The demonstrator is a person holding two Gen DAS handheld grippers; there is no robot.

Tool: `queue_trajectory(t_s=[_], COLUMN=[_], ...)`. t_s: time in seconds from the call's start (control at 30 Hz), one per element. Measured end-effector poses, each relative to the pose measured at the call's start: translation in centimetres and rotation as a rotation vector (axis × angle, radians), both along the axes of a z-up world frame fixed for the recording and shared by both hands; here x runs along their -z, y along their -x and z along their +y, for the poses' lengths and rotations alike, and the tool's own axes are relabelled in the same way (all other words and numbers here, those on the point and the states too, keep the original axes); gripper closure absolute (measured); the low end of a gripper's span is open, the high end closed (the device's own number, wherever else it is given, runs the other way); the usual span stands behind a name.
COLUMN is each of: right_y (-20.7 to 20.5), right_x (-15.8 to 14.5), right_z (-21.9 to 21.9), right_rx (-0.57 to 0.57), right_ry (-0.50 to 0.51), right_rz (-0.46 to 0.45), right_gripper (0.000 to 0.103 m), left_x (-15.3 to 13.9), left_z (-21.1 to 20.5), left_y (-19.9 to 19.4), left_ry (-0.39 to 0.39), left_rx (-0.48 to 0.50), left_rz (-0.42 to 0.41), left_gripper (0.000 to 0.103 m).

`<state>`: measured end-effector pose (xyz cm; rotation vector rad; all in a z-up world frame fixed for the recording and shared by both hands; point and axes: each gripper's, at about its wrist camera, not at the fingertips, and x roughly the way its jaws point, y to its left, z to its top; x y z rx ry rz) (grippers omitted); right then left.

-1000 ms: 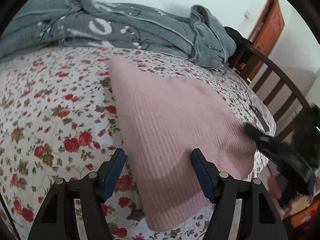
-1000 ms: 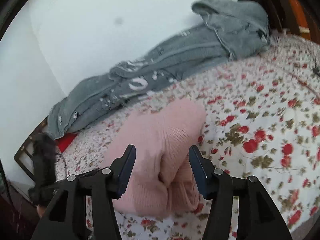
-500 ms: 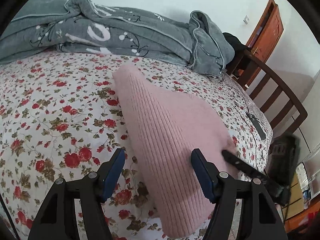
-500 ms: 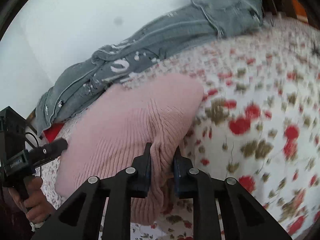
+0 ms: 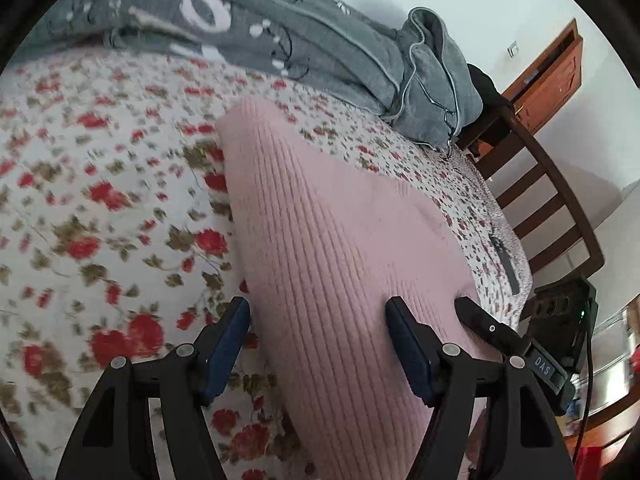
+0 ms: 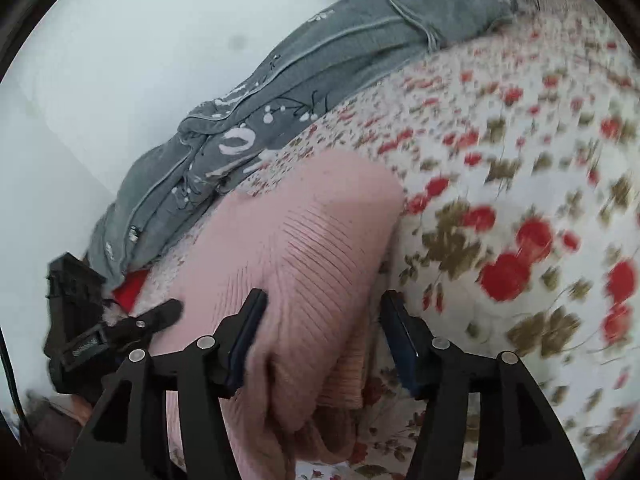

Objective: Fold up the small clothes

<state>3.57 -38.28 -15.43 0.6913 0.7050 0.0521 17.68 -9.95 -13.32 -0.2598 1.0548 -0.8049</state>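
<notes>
Pink knit (image 5: 344, 264) btwn left gripper (image 5: 316, 344) jaws, opening; right gripper (image 6: 320, 332) jaws opening, knit btwn

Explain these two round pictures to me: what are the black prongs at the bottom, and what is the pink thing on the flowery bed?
No robot here: a person carries a two-pronged hand tool in each hand, each with a wide-angle camera looking along its fingers. One picture is from the left gripper, the other from the right gripper; each also glimpses the other tool at its edge.

Both look onto a bed with a floral sheet. On it lies a pink ribbed knit garment, already folded over. A grey blanket is bunched along the wall, with a wooden bed rail at the end.

Nothing is held. The left fingers stand open astride the knit's edge; the right fingers are opening, with a fold of the knit loose between them.
</notes>
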Motion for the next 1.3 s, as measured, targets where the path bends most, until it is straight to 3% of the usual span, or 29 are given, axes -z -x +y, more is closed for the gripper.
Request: queue_trajectory(t_s=[0.13,0.37,0.53,0.7,0.9,1.0,1.17,1.3], right_y=[-0.9,-2.5,-3.4,-4.7,-8.8,-11.1,-13.8,-14.5], right_x=[-0.3,0.5,-0.9,-2.9,-3.4,-2.9,-0.5,0.4], right_z=[0.8,0.8,2.1,4.8,8.4,10.1,11.9,12.3], right_rx=[-0.020,-0.033,-0.044,-0.092,-0.157,-0.185,-0.197,-0.201], right_ry=[0.045,-0.045,-0.075,-0.045,-0.053,-0.049,0.007,0.096], right_rz=[0.016,0.049,0.057,0.012,-0.030,-0.025,0.037,0.036], right_gripper=[0.045,0.044,0.068,0.073,0.074,0.075,0.075,0.072], left_x=[0.8,-0.2,-2.1,-4.3,-5.5,-4.9,-1.6,-0.9], left_z=[-0.7,-0.8,0.1,2.8,6.9,8.1,9.1,9.0], left_y=[-0.3,-0.2,-0.4,-1.9,-4.5,-6.0,-8.4,-8.7], left_ry=[0.033,0.027,0.024,0.026,-0.027,-0.049,-0.076,-0.067], left_rx=[0.015,0.026,0.007,-0.022,-0.100,-0.123,-0.138,-0.131], left_rz=[0.021,-0.038,-0.106,-0.149,-0.193,-0.180,-0.114,-0.139], left_gripper=[0.038,0.056,0.064,0.065,0.064,0.064,0.063,0.054])
